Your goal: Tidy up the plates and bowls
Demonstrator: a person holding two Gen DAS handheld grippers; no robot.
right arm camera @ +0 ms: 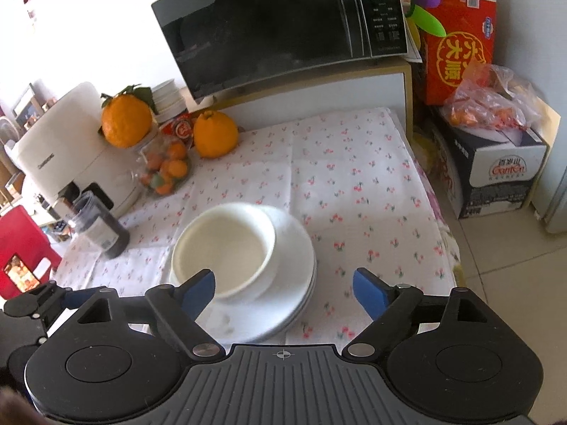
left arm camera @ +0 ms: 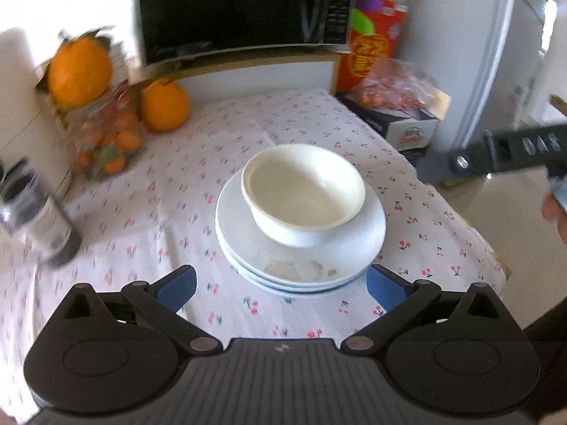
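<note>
Only rightward: air fryer point(right arm camera: 67, 148).

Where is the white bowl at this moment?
In both wrist views the bowl sits on the stacked plates in the middle of the cherry-print tablecloth, in front of the microwave.

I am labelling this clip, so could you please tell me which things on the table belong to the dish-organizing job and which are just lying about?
Part of the job:
- white bowl
- stack of white plates under it

Just lying about:
- two large oranges
- bag of small oranges
- dark jar
- microwave
- white appliance
- red box
</note>
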